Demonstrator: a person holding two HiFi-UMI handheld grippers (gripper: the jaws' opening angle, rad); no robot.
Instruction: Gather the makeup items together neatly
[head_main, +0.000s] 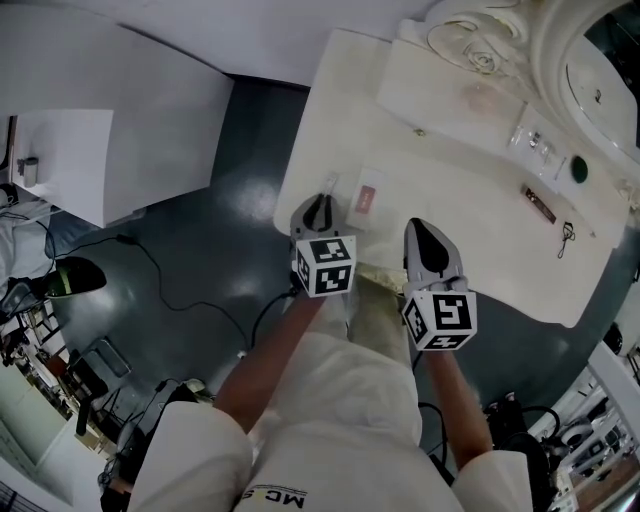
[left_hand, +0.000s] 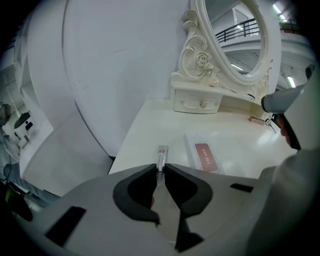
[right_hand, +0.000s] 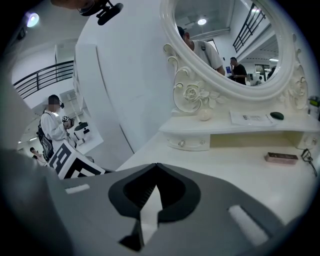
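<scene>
Your left gripper nearly closed, jaw tips pinching near end of small tube. Tube points to 12 o'clock, by near-left edge of dressing table. Flat pink-labelled case just beside tube at 3 o'clock, not touching. Your right gripper fully closed, nothing between jaws, over table's near edge. Brown bar-shaped item well apart, toward 2 o'clock.

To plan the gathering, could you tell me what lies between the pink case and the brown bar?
Nothing: in the head view only bare tabletop runs between the pink case and the brown bar.
</scene>
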